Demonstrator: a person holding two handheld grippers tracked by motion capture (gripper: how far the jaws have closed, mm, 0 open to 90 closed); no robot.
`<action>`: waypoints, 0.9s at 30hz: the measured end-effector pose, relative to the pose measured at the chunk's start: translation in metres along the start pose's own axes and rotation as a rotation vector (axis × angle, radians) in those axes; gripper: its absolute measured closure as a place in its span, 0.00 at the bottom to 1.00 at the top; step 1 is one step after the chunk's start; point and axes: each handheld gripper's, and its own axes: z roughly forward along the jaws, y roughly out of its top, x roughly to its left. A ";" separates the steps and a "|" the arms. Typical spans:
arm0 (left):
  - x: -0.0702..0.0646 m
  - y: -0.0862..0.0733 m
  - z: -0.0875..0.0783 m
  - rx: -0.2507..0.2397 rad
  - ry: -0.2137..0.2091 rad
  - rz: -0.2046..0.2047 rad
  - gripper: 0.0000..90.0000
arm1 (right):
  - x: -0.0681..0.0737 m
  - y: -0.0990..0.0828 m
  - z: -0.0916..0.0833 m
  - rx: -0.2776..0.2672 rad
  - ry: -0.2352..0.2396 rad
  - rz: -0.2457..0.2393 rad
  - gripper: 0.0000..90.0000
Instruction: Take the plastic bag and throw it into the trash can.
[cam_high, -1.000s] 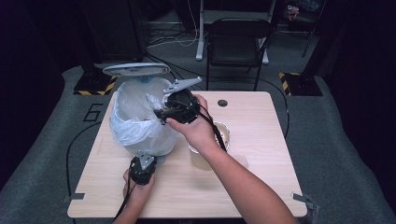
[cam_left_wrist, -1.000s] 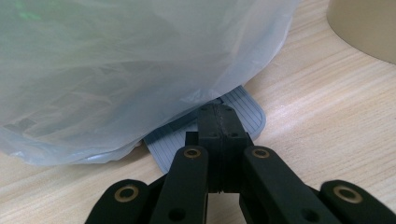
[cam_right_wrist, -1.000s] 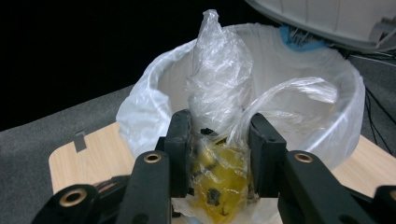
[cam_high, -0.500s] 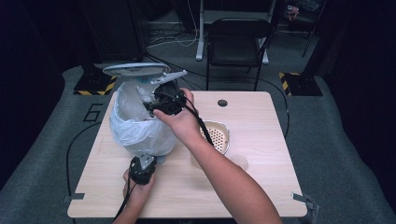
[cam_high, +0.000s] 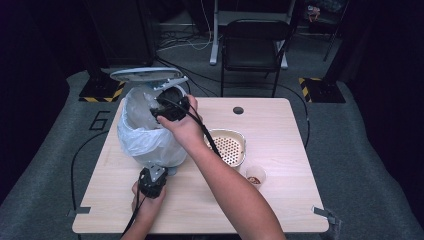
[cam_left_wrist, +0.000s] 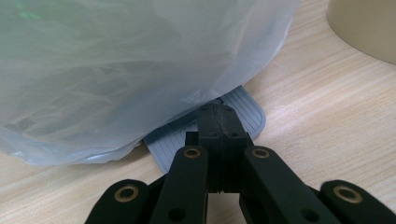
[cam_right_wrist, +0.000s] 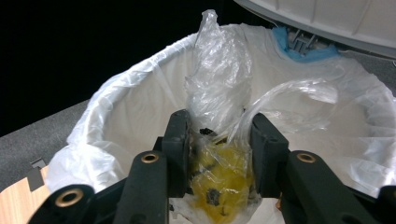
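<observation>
A crumpled clear plastic bag with yellow-stained contents sits between the jaws of the right gripper, whose pads press its sides; the film rises in a wrinkled peak above the jaw tips. The jaws have just been easing apart slightly, with the bag between them. Directly beyond and below the jaws lies the round bin lined with a thin white plastic liner, its rim folded outward in soft creases. The bin's grey-white lid stands raised past the gripper, leaving the mouth open on the near side. The right hand reaches across the table, forearm extended, gripper over the bin's mouth.

The left gripper rests low at the bin's foot, jaws pressed together, tips on the ribbed grey pedal that projects from under the liner. Its hand sits near the table's front edge.

To the right of the right forearm, on the pale wooden table, stand a cream perforated strainer bowl and a small paper cup, with bare surface beyond them.
</observation>
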 end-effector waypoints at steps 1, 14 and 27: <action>0.000 0.000 0.000 0.001 0.000 0.001 1.00 | 0.000 0.000 0.001 0.003 -0.003 0.004 0.68; 0.000 0.000 0.000 0.001 0.001 0.003 1.00 | 0.000 -0.002 0.000 0.008 -0.028 0.010 0.44; 0.000 0.000 0.000 0.002 0.000 0.005 1.00 | 0.010 -0.017 -0.056 -0.045 -0.014 -0.038 0.47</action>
